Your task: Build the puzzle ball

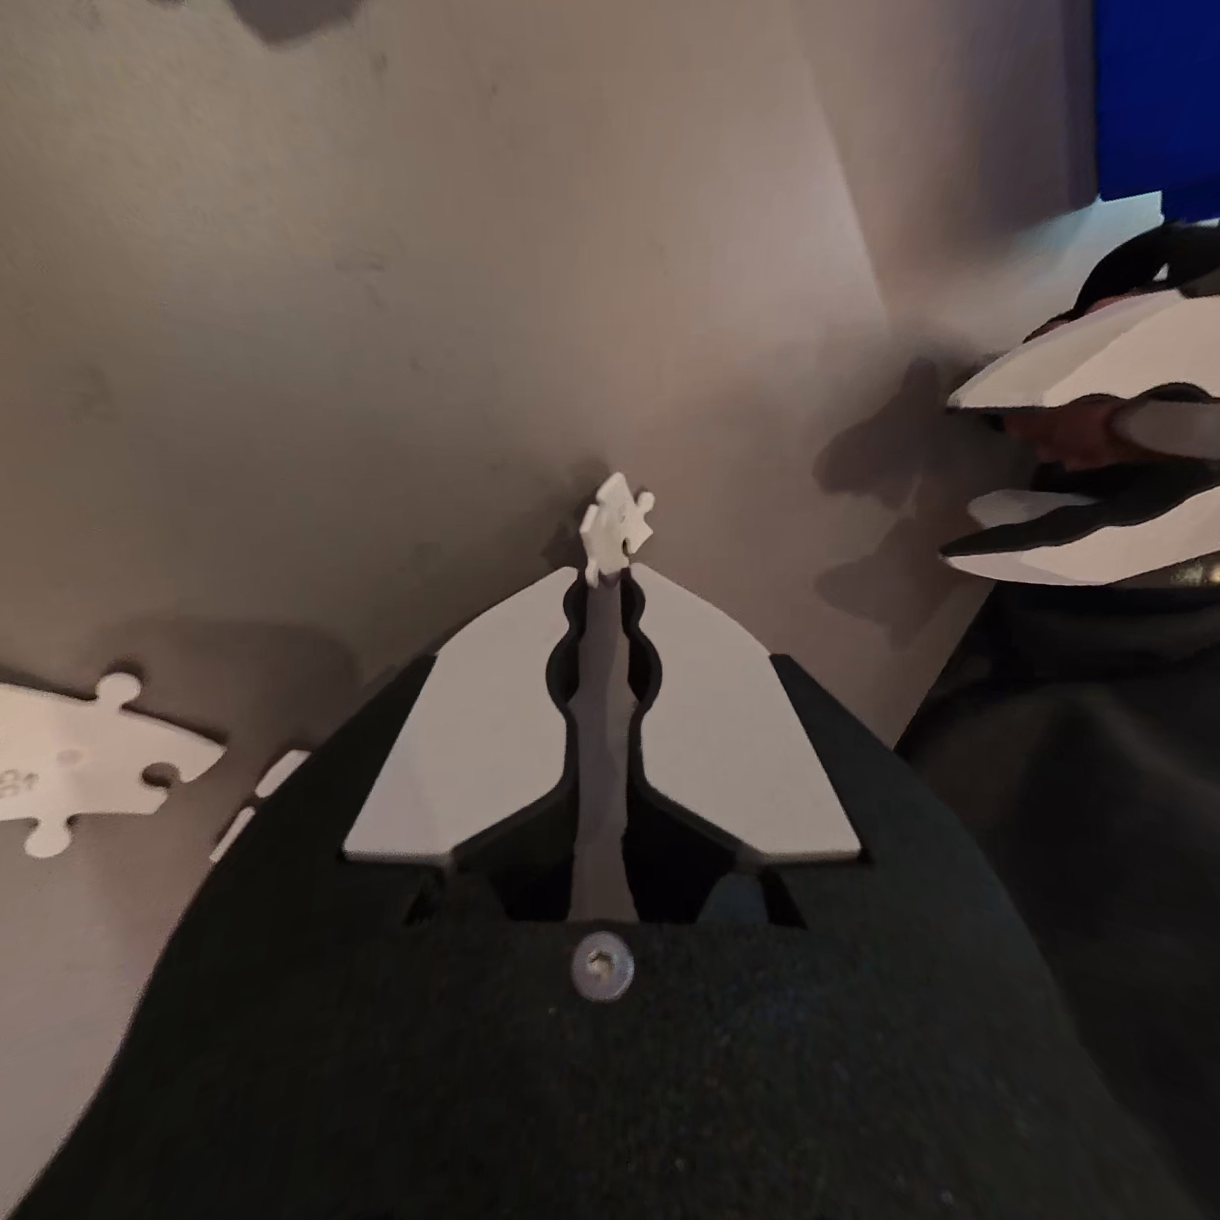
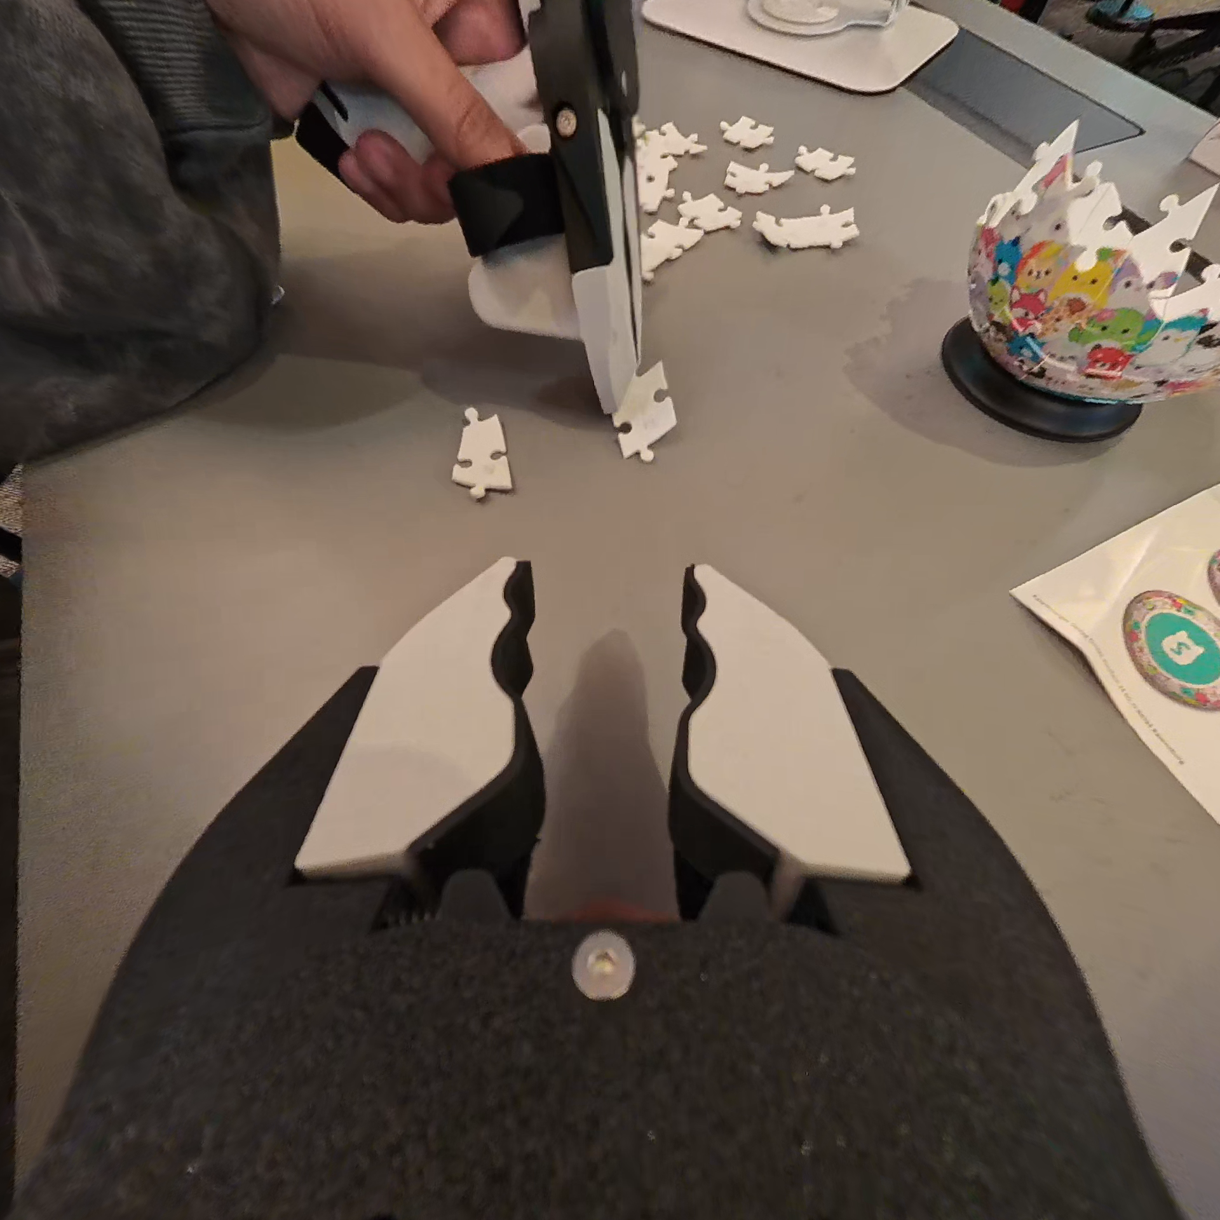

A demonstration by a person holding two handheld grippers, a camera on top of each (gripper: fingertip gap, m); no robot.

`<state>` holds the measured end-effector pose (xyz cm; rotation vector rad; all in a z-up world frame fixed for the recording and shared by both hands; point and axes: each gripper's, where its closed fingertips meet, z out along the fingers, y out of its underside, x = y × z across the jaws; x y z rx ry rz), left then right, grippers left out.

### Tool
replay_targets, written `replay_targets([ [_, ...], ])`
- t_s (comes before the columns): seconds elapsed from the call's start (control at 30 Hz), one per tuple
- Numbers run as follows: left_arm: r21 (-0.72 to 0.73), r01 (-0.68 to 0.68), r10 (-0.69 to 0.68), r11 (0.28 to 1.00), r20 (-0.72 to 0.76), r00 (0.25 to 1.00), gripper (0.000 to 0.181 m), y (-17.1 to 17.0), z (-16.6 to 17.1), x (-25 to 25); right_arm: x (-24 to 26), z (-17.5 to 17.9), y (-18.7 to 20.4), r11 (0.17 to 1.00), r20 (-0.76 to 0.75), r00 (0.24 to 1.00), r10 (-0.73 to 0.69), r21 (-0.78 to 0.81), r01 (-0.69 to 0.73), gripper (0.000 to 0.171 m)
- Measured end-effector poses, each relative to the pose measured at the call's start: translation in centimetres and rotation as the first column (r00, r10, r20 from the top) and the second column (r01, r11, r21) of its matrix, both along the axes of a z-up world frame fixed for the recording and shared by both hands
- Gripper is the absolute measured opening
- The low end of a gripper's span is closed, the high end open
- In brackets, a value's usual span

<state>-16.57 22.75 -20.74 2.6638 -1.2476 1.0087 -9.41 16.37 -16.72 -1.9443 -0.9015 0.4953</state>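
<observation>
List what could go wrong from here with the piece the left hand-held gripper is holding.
1. The left hand-held gripper pinches the piece only by one edge at its fingertips; it could twist or slip out on the way to the ball.
2. The ball sits loosely on a black stand with thin points along its open rim; pressing a piece in could tip it or bend them.
3. The right hand-held gripper is open and empty, so nothing steadies the ball.

Ahead of my right gripper (image 2: pixel 607 581) fingers: bare table (image 2: pixel 825 515) lying open. Beyond the fingertips: loose piece (image 2: pixel 484 455) and left gripper (image 2: pixel 624 389), pinching a piece (image 2: pixel 647 412), are blocking. Far right: puzzle ball (image 2: pixel 1089 317) and leaflet (image 2: pixel 1122 660) are crowding passage.
</observation>
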Motion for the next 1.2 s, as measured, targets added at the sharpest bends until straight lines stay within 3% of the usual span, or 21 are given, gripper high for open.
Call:
replay_targets([
  [0.1,0.038,0.017,-0.017,0.999,-0.006,1.0,0.014,-0.2,0.1,-0.5,0.9,0.9,1.2,0.999,0.0,1.0,-0.008,0.032,0.008,0.043],
  [0.2,0.196,0.032,-0.022,0.98,-0.055,0.998,0.025,1.0,0.3,-1.4,3.2,2.6,4.2,0.993,0.045,0.997,-0.061,0.106,0.056,0.043],
  [0.33,0.359,0.042,-0.021,0.932,-0.062,0.998,0.026,2.6,1.3,-1.9,6.0,6.0,8.8,0.981,-0.037,0.99,-0.135,0.132,0.139,0.042],
  [0.57,0.5,-0.167,0.044,0.85,0.249,0.967,0.027,3.3,5.7,-0.7,11.0,10.6,16.7,0.928,-0.093,0.952,-0.291,0.214,0.304,0.04],
  [0.77,0.59,-0.388,0.117,0.708,0.445,0.888,0.043,3.8,7.0,-1.7,11.9,7.7,20.2,0.908,-0.173,0.932,-0.319,0.227,0.352,0.039],
  [0.83,0.606,-0.397,0.12,0.689,0.445,0.887,0.044,4.7,6.6,-2.0,11.6,6.6,20.5,0.92,-0.162,0.943,-0.29,0.226,0.321,0.038],
  [1.0,0.527,-0.385,0.125,0.758,0.463,0.878,0.043,6.5,5.6,-1.0,10.0,8.3,21.6,0.981,-0.147,0.98,-0.136,0.12,0.155,0.04],
  [1.07,0.499,-0.38,0.125,0.779,0.471,0.874,0.042,7.4,5.6,-0.4,9.2,9.0,22.9,0.994,-0.058,0.995,-0.083,0.065,0.087,0.041],
  [1.2,0.448,-0.387,0.117,0.806,0.52,0.846,0.042,8.1,6.2,0.7,6.0,7.8,24.9,0.976,0.154,0.979,0.132,-0.192,-0.101,0.05],
])
